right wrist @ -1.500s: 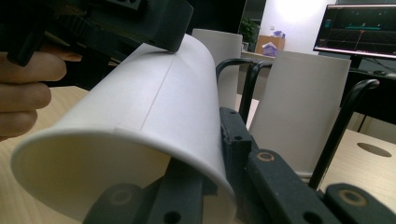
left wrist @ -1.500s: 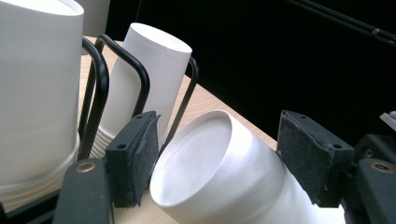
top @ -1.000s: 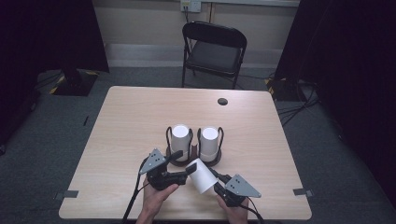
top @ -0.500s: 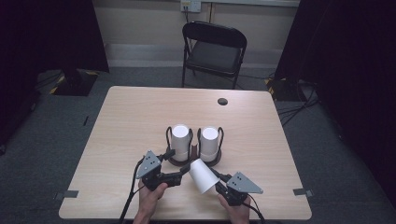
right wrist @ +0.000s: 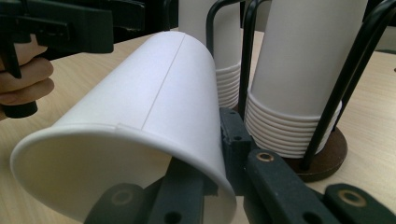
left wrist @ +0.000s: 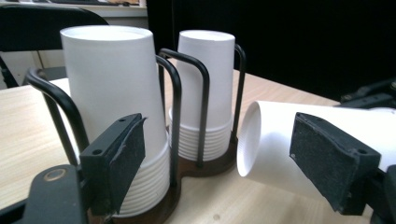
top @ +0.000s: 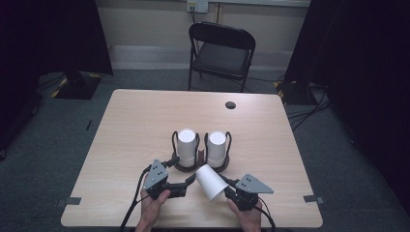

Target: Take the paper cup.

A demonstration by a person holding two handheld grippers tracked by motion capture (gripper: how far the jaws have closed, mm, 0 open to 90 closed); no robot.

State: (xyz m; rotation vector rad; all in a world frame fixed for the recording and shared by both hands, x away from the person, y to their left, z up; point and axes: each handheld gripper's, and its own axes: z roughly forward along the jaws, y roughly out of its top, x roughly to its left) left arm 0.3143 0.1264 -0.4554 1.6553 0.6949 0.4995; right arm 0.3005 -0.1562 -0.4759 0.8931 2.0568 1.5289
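Single paper cup (top: 211,181) off the stacks, held on its side above the near table edge, just in front of the cup holder (top: 200,166). Long axis runs diagonally: closed bottom up-left toward the holder, open mouth down-right toward you. Your right gripper (top: 231,192) is clamped on the mouth rim, one jaw inside the cup and one outside (right wrist: 233,140).

Your left gripper (top: 189,180) sits just left of the cup's bottom end; its jaws have just been opening and now stand apart, pads clear of the wall, nothing held. From it, the cup lies to the right, bottom end (left wrist: 261,140) nearest. Right hand alone carries it. Two inverted stacks (top: 186,145) (top: 216,147) stand upright in the holder, just behind.
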